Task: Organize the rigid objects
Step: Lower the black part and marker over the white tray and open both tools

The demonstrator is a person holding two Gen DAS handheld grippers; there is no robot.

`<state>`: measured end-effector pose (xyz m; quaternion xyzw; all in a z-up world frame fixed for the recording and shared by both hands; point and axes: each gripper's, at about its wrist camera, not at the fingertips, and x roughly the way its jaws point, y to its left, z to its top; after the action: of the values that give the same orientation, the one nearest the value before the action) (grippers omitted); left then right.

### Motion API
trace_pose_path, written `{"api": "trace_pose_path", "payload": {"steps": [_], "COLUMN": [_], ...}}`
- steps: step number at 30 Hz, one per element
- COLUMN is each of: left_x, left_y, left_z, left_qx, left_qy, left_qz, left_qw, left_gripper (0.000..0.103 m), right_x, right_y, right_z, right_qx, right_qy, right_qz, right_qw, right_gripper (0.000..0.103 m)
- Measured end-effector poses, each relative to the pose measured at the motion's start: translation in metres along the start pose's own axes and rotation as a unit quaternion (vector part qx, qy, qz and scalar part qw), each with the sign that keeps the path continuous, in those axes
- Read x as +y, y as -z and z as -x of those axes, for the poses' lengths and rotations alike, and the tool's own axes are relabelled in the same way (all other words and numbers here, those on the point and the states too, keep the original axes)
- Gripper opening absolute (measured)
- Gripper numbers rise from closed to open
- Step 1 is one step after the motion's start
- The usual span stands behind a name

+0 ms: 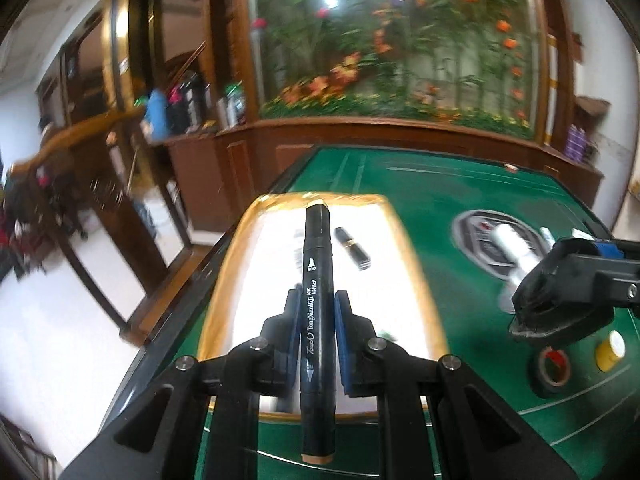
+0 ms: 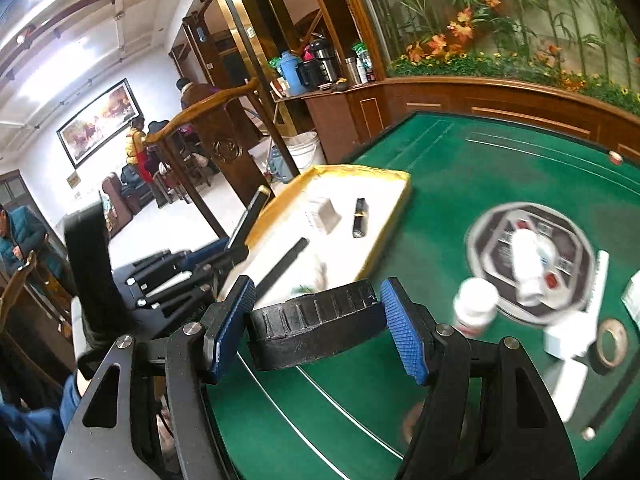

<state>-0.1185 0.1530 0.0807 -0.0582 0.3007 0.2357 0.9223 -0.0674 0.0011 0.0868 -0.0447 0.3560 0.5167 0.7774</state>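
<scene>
My left gripper (image 1: 318, 300) is shut on a black art marker (image 1: 318, 264) that lies along its fingers, above a white tray with a gold rim (image 1: 400, 240). A short black tube (image 1: 352, 254) lies on that tray. In the right wrist view my right gripper (image 2: 316, 300) is shut on a black ribbed block (image 2: 316, 320), its blue pads (image 2: 404, 332) pressing both ends, over the green table (image 2: 440, 152). The left gripper (image 2: 236, 240) and its marker (image 2: 252, 216) show at the tray's (image 2: 360, 172) near-left edge. The block (image 1: 560, 304) also appears at the right of the left wrist view.
On the tray lie a silver box (image 2: 324, 214), the black tube (image 2: 359, 218) and a long black bar (image 2: 282, 262). A round panel (image 2: 532, 256) carries a white bottle (image 2: 528, 260); another bottle (image 2: 476, 306), a tape roll (image 2: 612, 344) and a yellow cap (image 1: 610, 350) lie nearby.
</scene>
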Motion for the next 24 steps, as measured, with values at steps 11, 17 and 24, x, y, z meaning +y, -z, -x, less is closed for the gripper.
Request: {"api": "trace_pose_path", "payload": {"steps": [11, 17, 24], "left_x": [0.03, 0.032, 0.032], "left_y": [0.006, 0.009, 0.013], "left_z": [-0.054, -0.058, -0.067], "left_qx": [0.06, 0.068, 0.085], "left_qy": [0.006, 0.014, 0.021], "left_qz": [0.038, 0.037, 0.032], "left_qw": [0.9974, 0.9969, 0.9956], "left_gripper": [0.014, 0.015, 0.015], "right_x": [0.024, 0.019, 0.009], "right_y": [-0.02, -0.026, -0.021], "right_z": [-0.098, -0.123, -0.137], "right_qx": [0.037, 0.037, 0.062], "right_qy": [0.042, 0.091, 0.091], "right_qz": [0.006, 0.019, 0.004], "right_qw": [0.998, 0.995, 0.994], "right_gripper": [0.066, 0.067, 0.067]}}
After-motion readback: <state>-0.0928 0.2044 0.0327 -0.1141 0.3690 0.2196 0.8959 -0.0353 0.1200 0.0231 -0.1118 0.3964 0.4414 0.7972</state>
